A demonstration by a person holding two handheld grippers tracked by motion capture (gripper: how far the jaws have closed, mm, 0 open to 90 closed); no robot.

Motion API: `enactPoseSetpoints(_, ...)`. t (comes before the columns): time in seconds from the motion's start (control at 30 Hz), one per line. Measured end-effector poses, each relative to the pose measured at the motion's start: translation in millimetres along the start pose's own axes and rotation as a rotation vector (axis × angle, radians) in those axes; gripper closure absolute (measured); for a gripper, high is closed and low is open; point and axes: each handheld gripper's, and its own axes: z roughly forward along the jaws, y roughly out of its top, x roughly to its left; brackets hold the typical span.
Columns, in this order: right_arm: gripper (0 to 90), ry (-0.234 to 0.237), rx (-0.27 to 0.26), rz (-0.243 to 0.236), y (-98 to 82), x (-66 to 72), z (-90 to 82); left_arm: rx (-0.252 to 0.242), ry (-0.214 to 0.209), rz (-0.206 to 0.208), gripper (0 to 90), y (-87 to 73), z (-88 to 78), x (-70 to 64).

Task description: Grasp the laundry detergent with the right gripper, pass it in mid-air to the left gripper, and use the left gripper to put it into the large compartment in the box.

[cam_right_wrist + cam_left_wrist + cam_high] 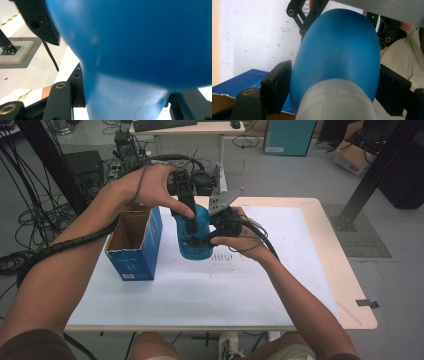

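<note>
Blue plastic bottle point(196, 237) is held just above the bench point(260, 285) beside an open carton point(134, 240), both the left tool point(189, 222) and right tool point(212, 234) clamped on it; next move likely needs one releasing.

A bottle point(194, 237) stands on the table point(260, 290), right of a box point(134, 247).

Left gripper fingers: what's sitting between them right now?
The blue bottle, gripped near its pale neck, sits between the left gripper fingers, which press its sides. The left gripper view shows this plainly.
</note>
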Motion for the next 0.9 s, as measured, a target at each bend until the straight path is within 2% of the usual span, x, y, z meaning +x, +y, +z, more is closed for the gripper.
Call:
enactPoseSetpoints(0.3,43.5,0.004,-0.001,-0.002,-0.2,0.2,0.2,0.009,-0.001,0.003,34.2,1.5,1.6,0.1)
enactPoseSetpoints(0.63,43.5,0.01,-0.001,-0.003,-1.0,0.0,1.6,0.0,0.001,0.01,35.2,-0.2,3.4,0.2)
enactPoseSetpoints(0.9,43.4,0.009,-0.003,-0.006,-1.4,0.1,0.9,0.013,0.002,0.009,35.4,1.8,2.6,-0.9)
